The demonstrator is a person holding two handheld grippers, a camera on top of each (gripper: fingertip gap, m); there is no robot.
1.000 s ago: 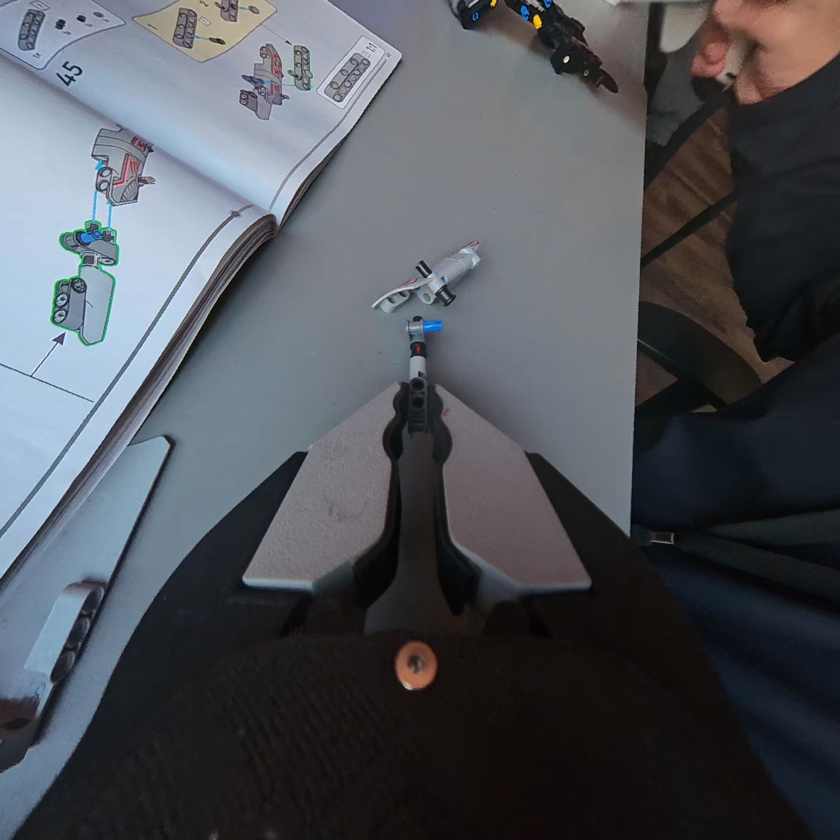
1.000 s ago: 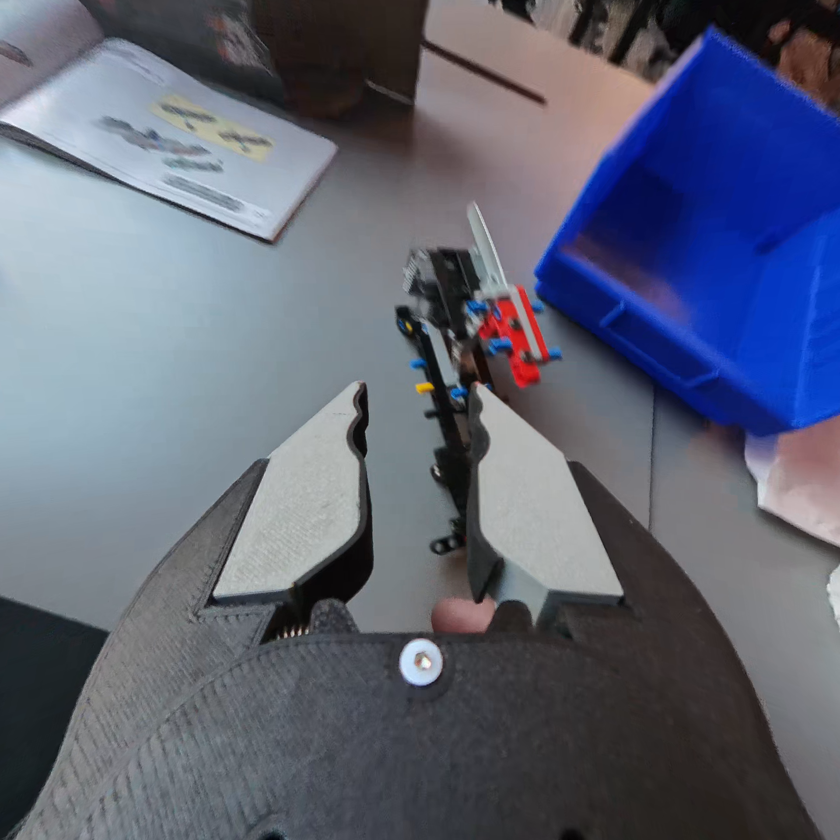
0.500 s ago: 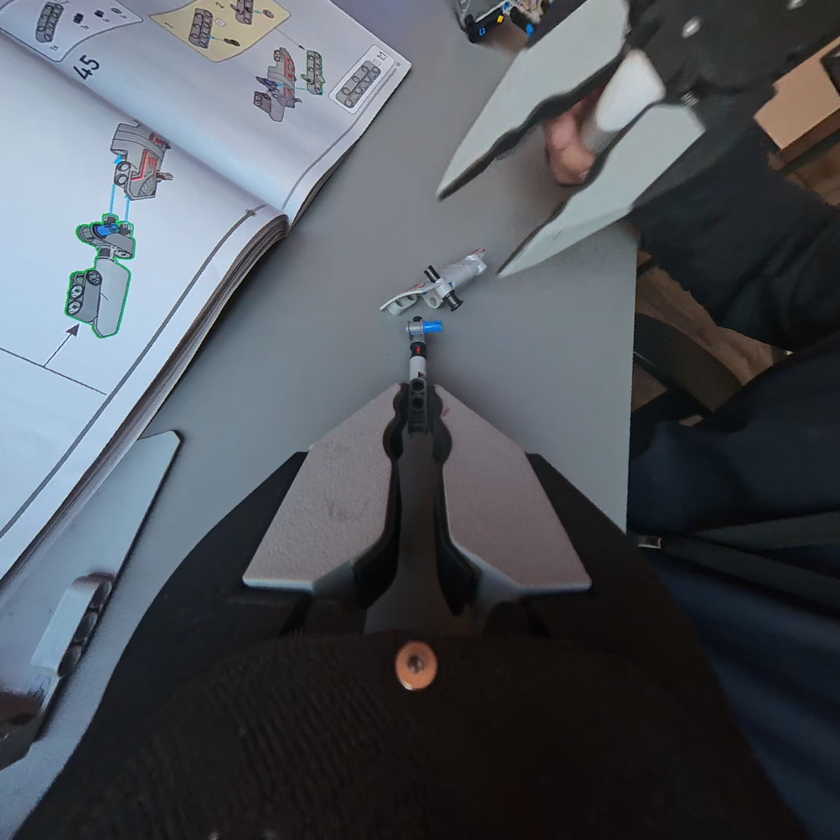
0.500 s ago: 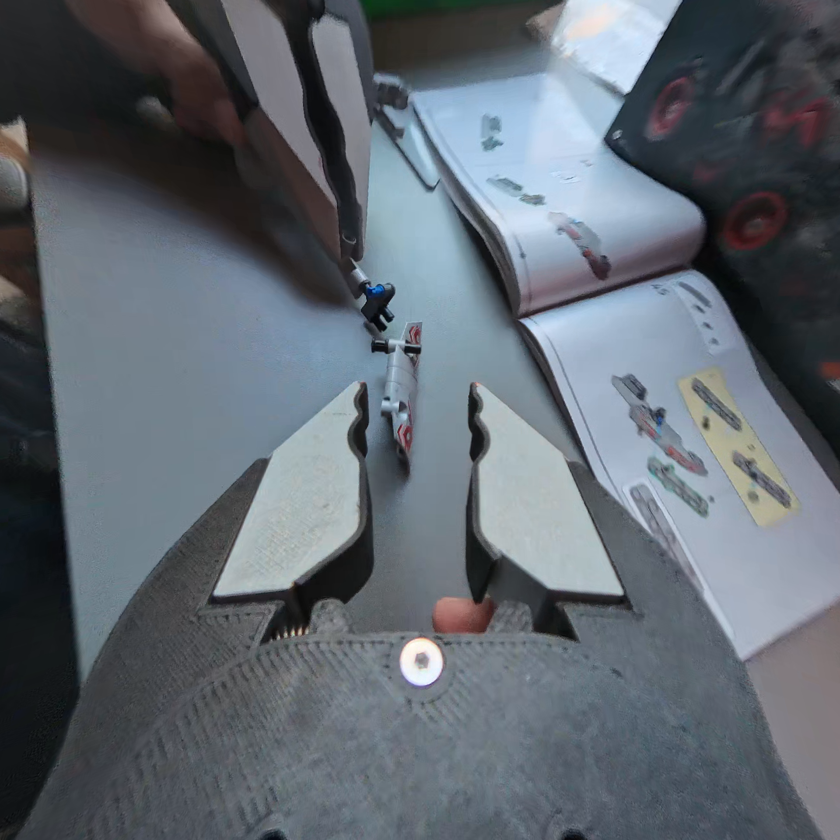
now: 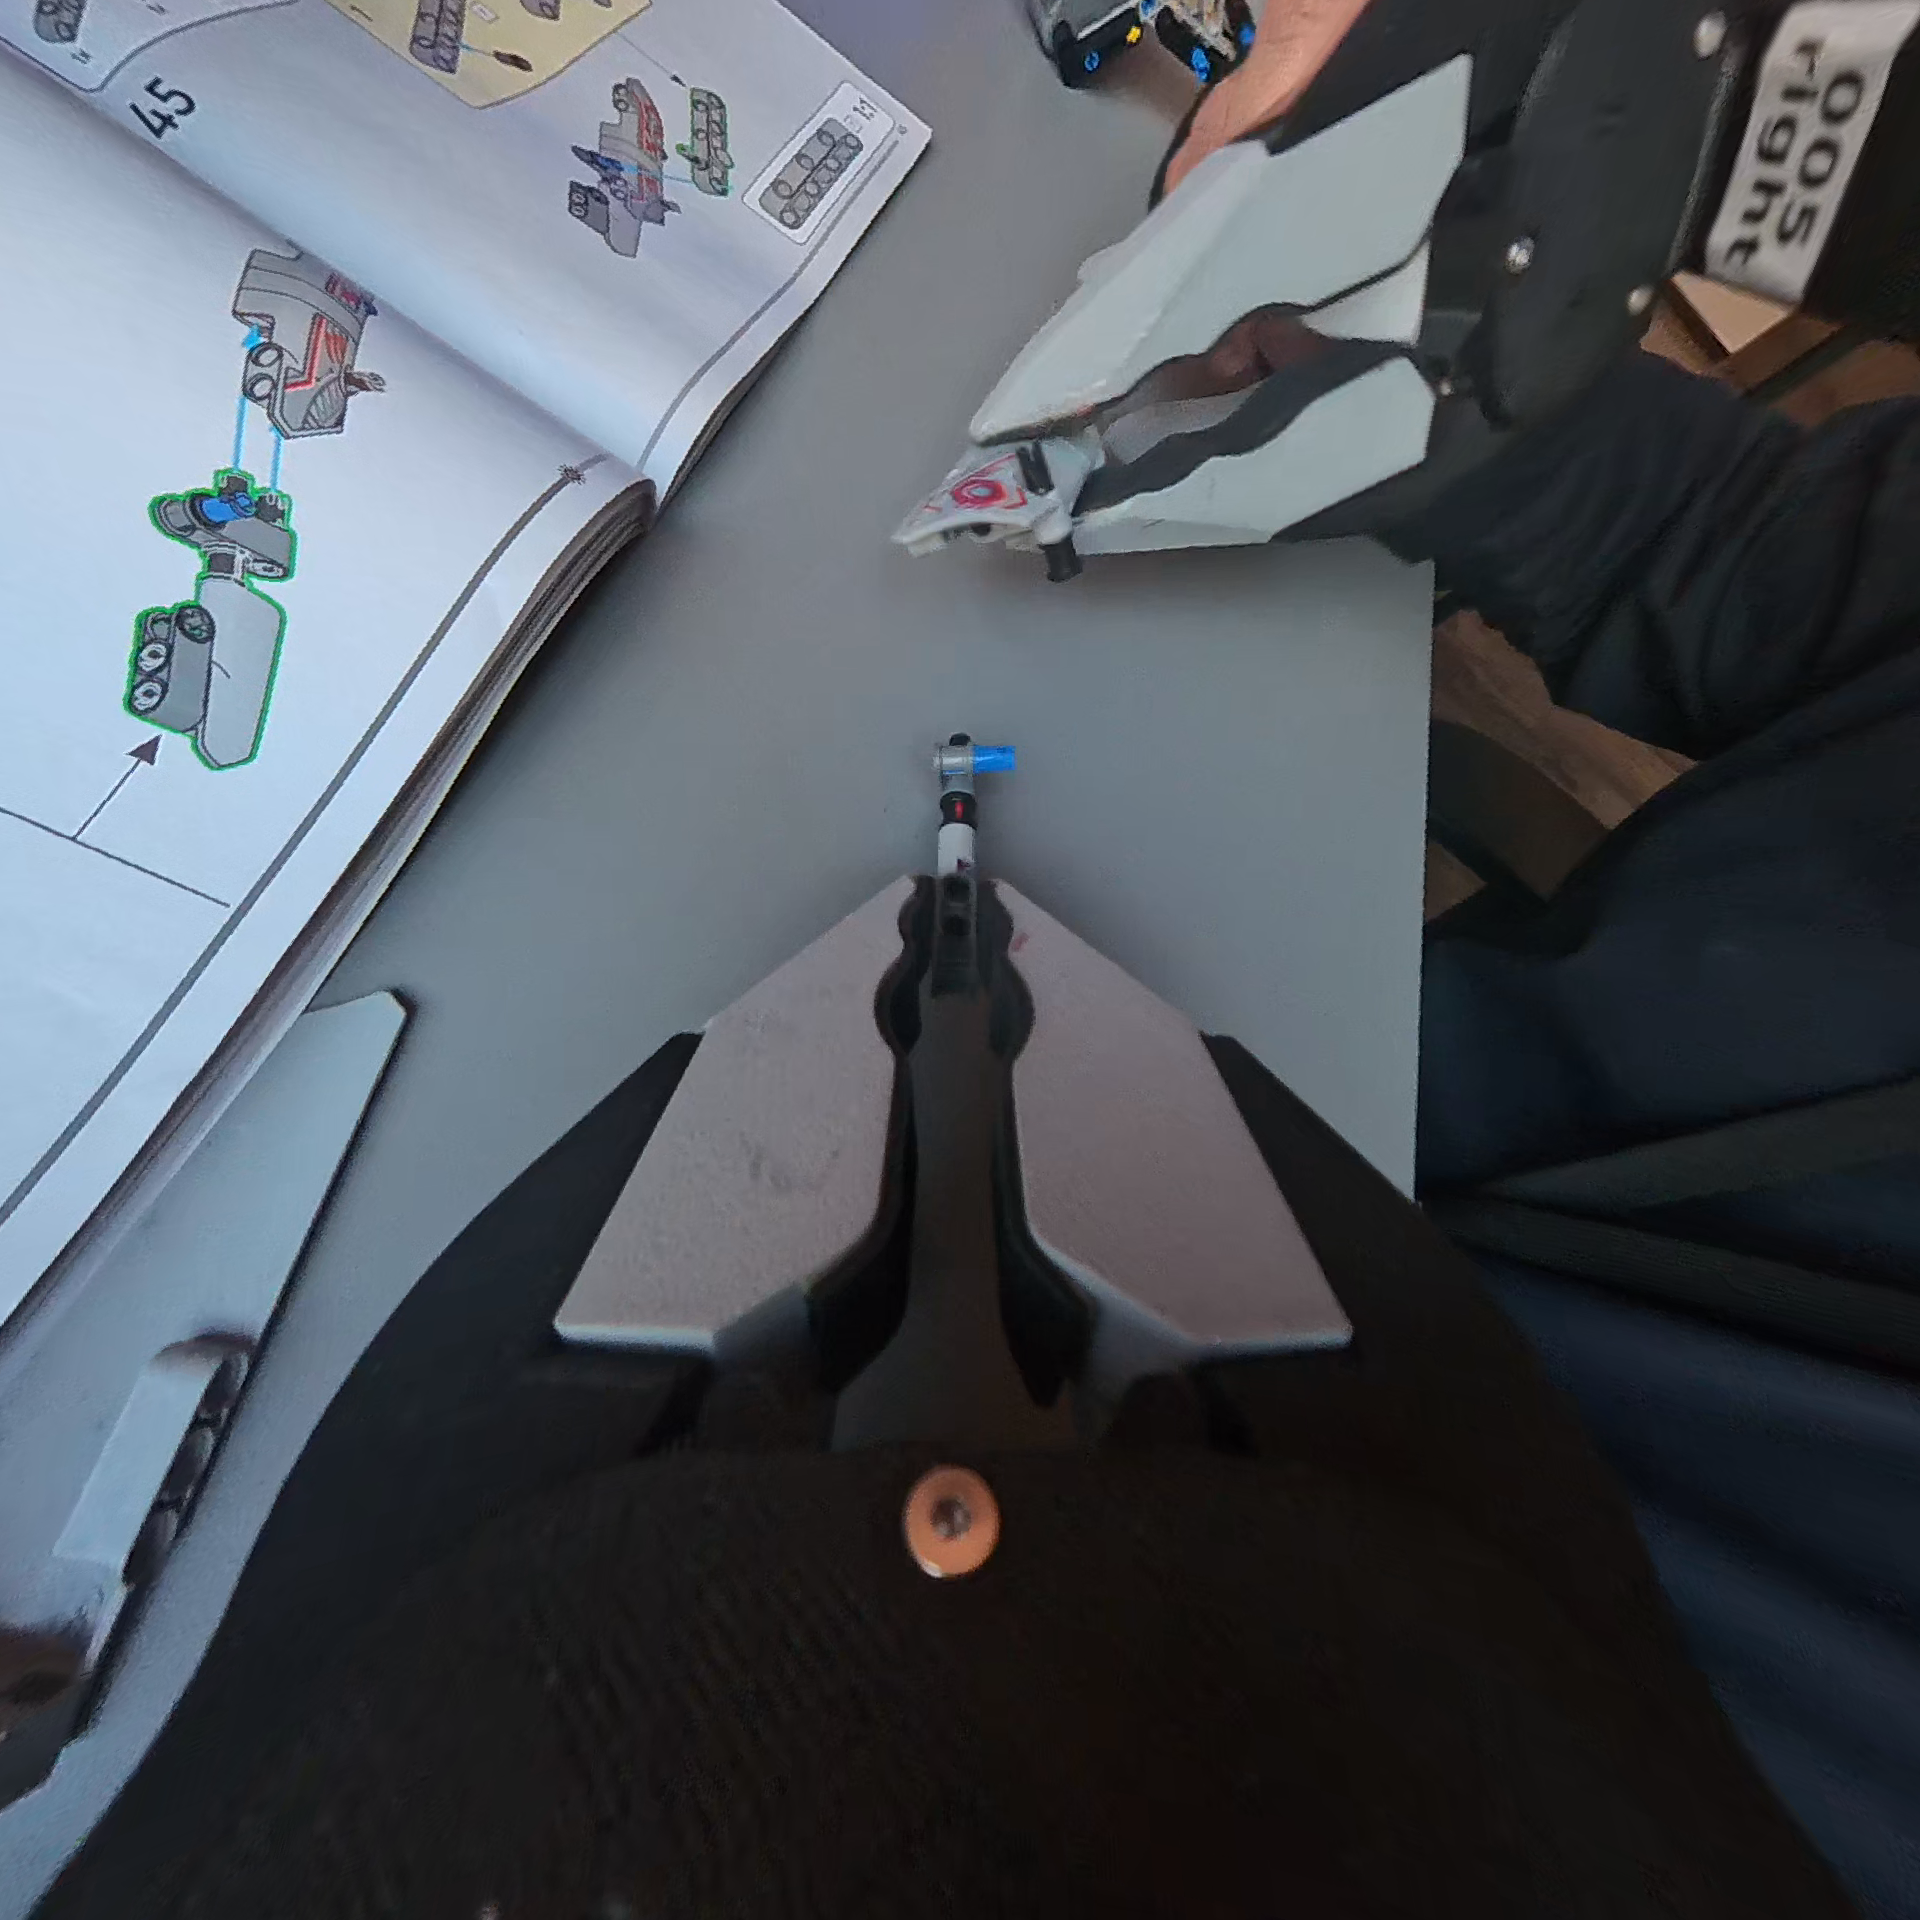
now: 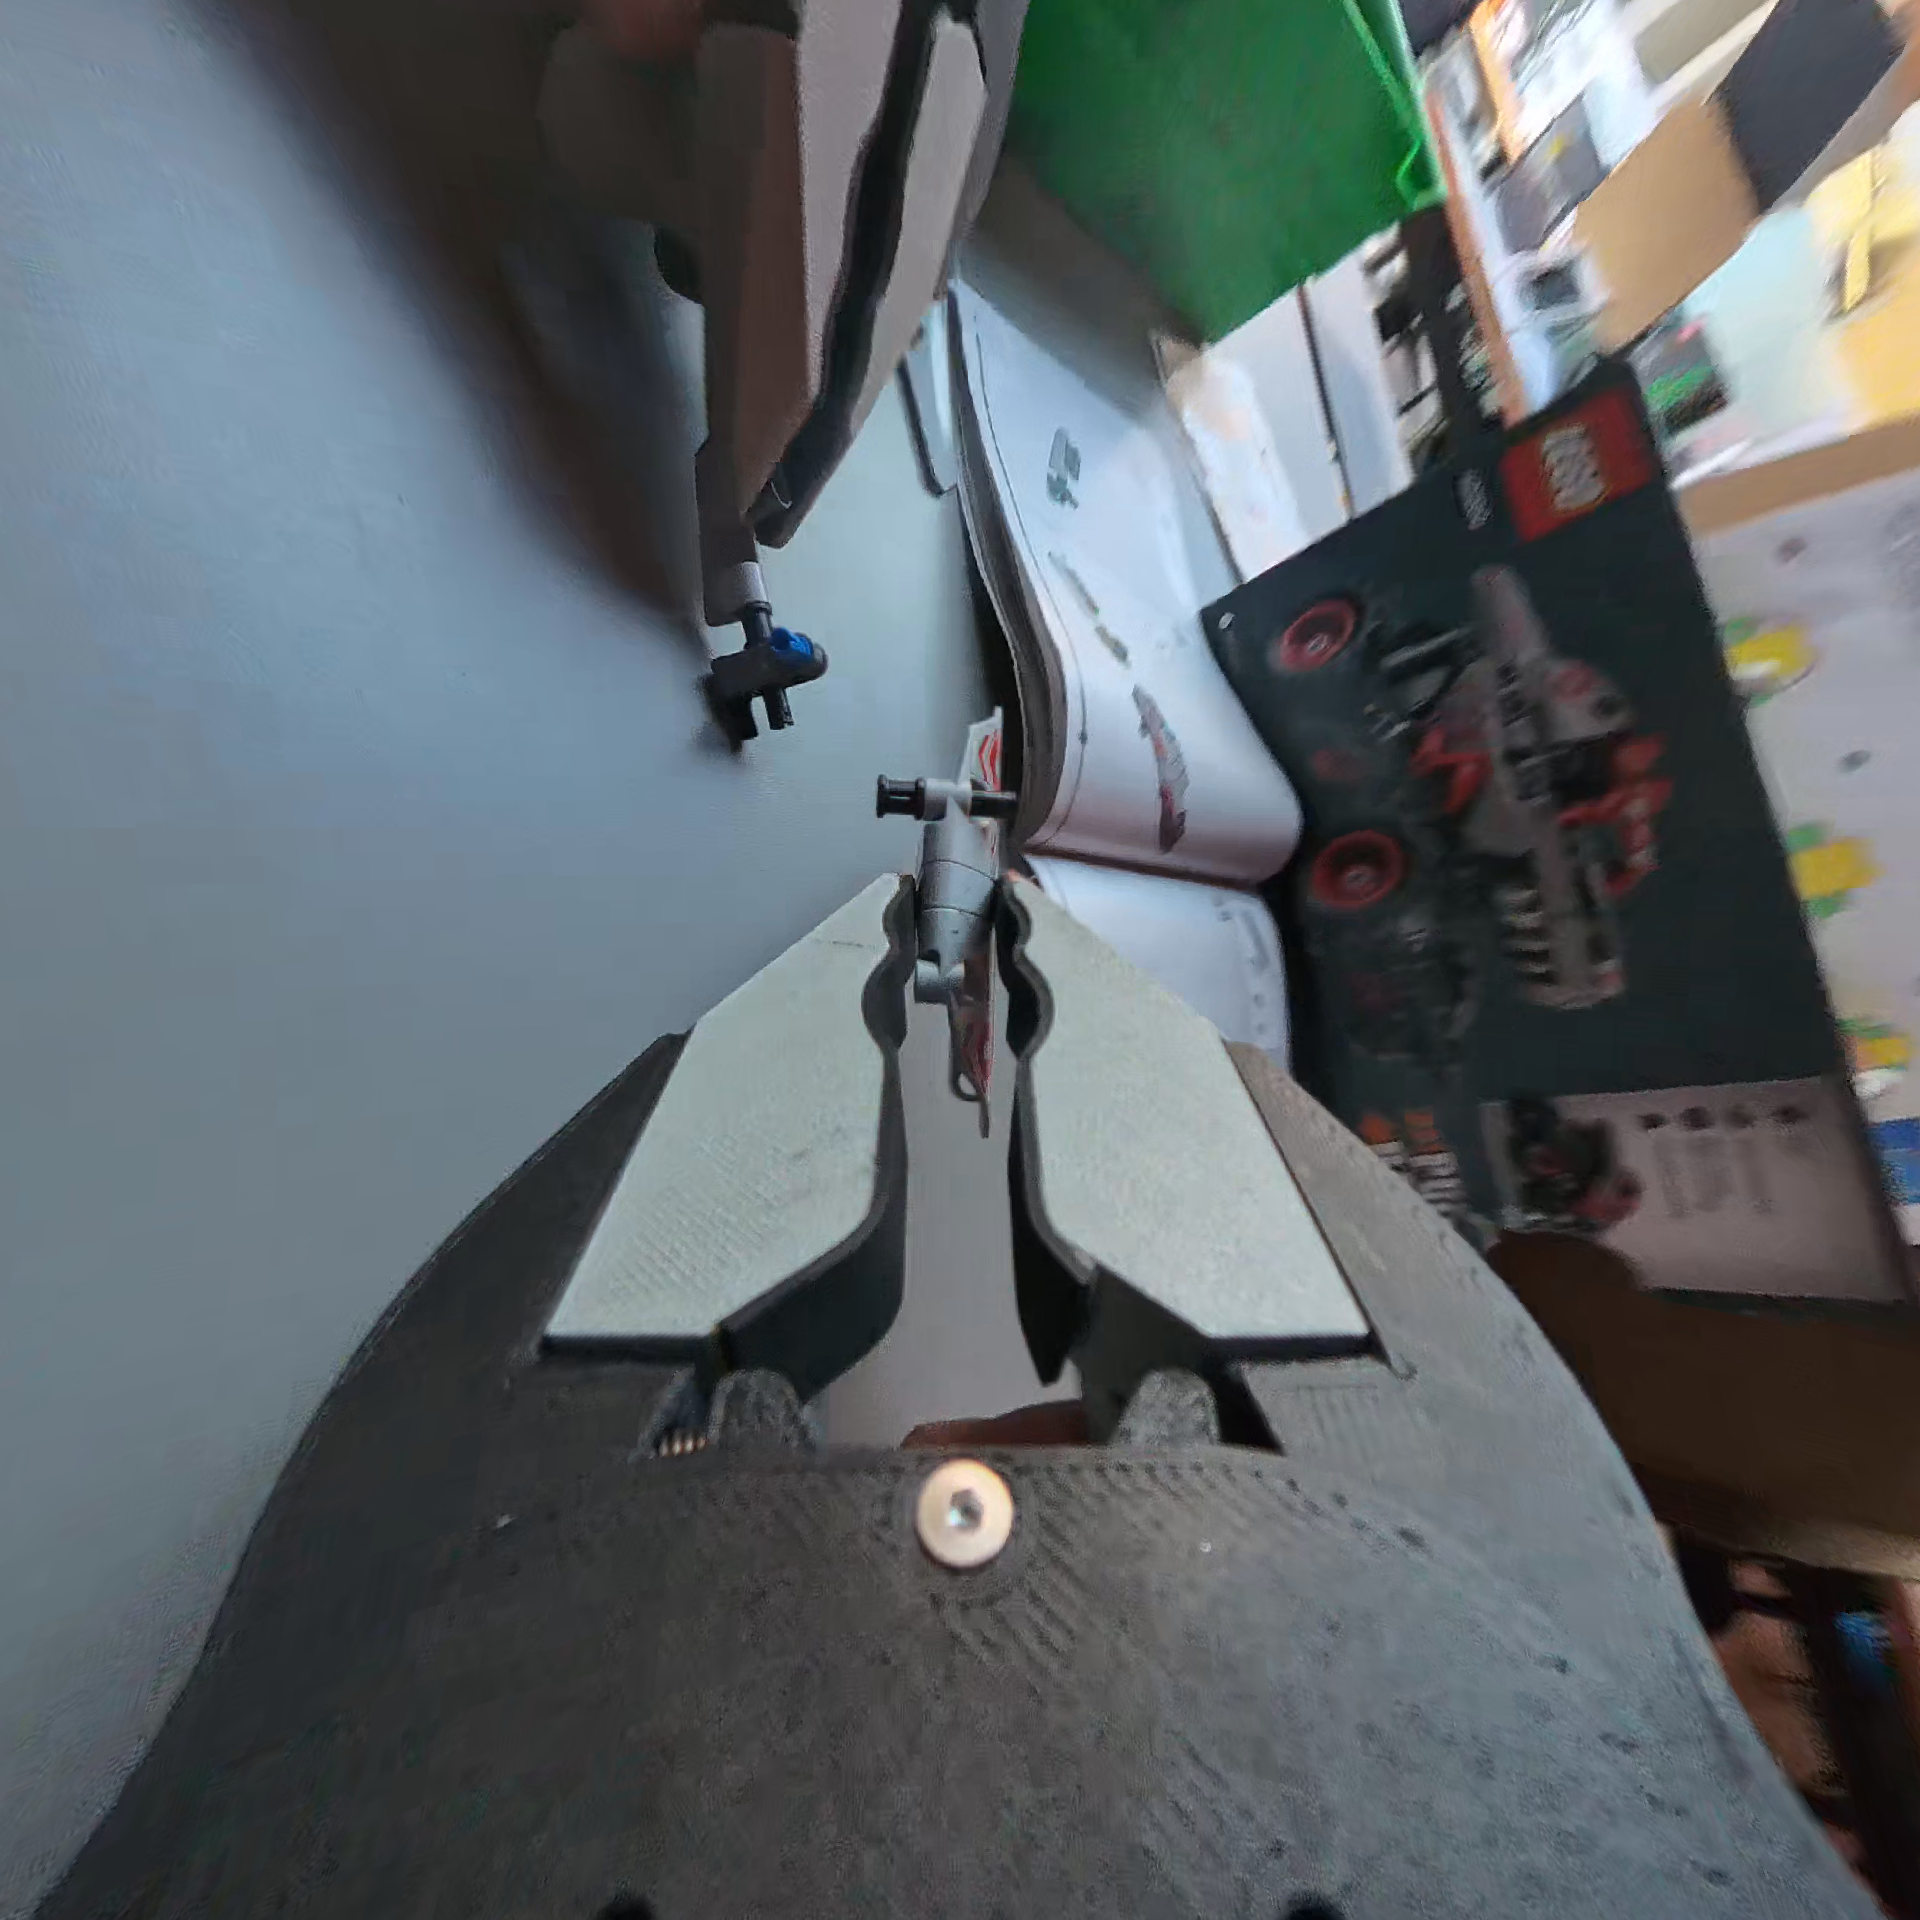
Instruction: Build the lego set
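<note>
Left tool [image 5: 954, 896] is clenched on a thin black-and-grey pin assembly [image 5: 958, 821], whose blue-tipped connector end [image 5: 975, 758] sticks out past the tips above the grey bench [image 5: 727, 675], near its right edge. Right tool [image 6: 948, 906] is clenched on the grey shell piece with red markings [image 6: 951, 883], held clear of the bench, near that same edge, farther along it than the left tool. A black cross pin [image 6: 902, 795] juts from the piece's front. The two parts are near each other but apart; no contact yet.

The open instruction booklet [image 5: 312, 312] lies toward the bench's left side. A partly built black model [image 5: 1132, 31] sits at the far edge.

Judgement: the step in hand is mating the pin assembly to the shell piece.

- Line up pin and hole axes before closing the gap. The right view is blurred, so which hole is meant cannot be read.
- Keep both grips firm; the shell piece is held by its narrow end and may pivot under push.
- Press straight, not at a slant.
- Work over the bench, since a slipped part could fall off the nearby edge.
</note>
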